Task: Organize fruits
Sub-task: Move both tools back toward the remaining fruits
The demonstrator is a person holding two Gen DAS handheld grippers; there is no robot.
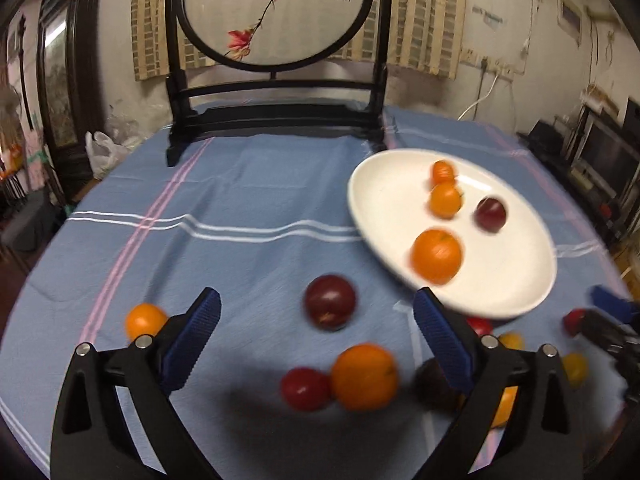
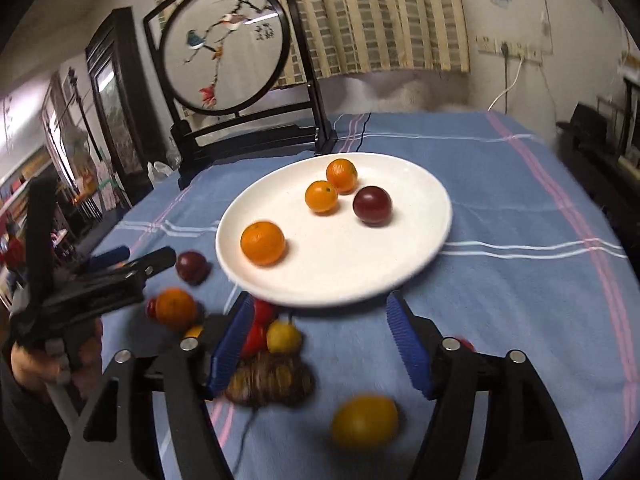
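A white plate [image 1: 508,292] [image 2: 424,208] on the blue cloth holds three oranges and a dark red plum [image 2: 372,205]. Loose fruit lies in front of it. My left gripper [image 1: 316,312] is open and empty above a dark plum [image 1: 330,301], with an orange [image 1: 363,376] and a red fruit [image 1: 305,389] nearer the camera. My right gripper [image 2: 320,316] is open and empty at the plate's near rim, above a yellow fruit [image 2: 364,420]. The left gripper shows at the left of the right wrist view [image 2: 132,260].
A dark wooden stand with a round embroidered bird screen [image 1: 276,12] [image 2: 224,48] stands at the back of the table. A lone orange [image 1: 145,320] lies left. A dark brown lumpy object [image 2: 272,380] lies among small fruits. The table edge curves around both sides.
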